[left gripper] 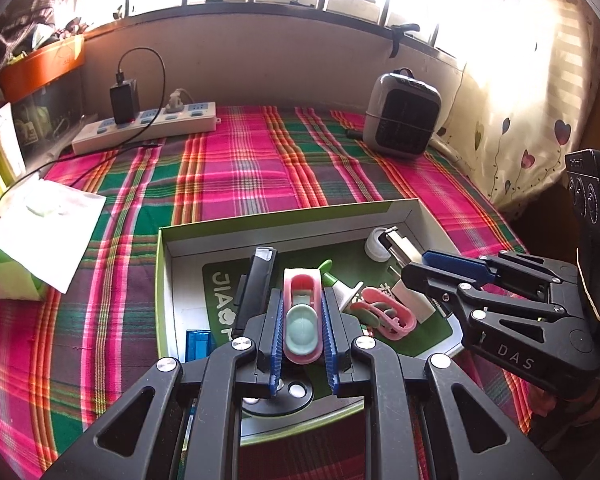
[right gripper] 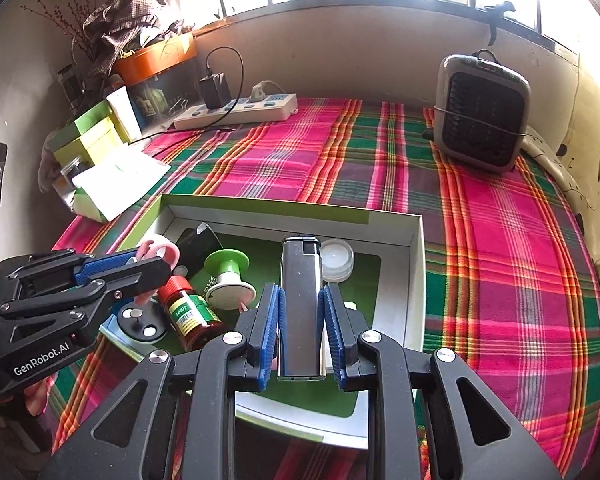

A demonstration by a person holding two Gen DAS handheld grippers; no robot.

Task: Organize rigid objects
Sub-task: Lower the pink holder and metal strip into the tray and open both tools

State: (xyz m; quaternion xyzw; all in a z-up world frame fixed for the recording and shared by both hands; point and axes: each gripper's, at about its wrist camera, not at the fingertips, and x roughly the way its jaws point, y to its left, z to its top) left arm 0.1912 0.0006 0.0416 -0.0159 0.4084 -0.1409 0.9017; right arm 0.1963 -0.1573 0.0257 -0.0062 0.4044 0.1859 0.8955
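An open green-and-white box (left gripper: 292,218) (right gripper: 414,248) lies on the plaid cloth and holds small items. My left gripper (left gripper: 302,304) is shut on a pink clip with a pale green pad (left gripper: 302,320), held over the box. My right gripper (right gripper: 301,300) is shut on a silver lighter (right gripper: 302,304), also over the box. In the box lie another pink clip (left gripper: 388,314), a black lighter (left gripper: 256,284), a white round lid (right gripper: 336,260), a green-and-white suction hook (right gripper: 228,276) and a small brown bottle with a red cap (right gripper: 190,316).
A grey mini fan (right gripper: 480,114) stands at the back right. A white power strip with a black charger (left gripper: 144,124) lies at the back left. A tissue pack (left gripper: 32,240) sits left of the box. Boxes and an orange tub (right gripper: 156,60) crowd the far left corner.
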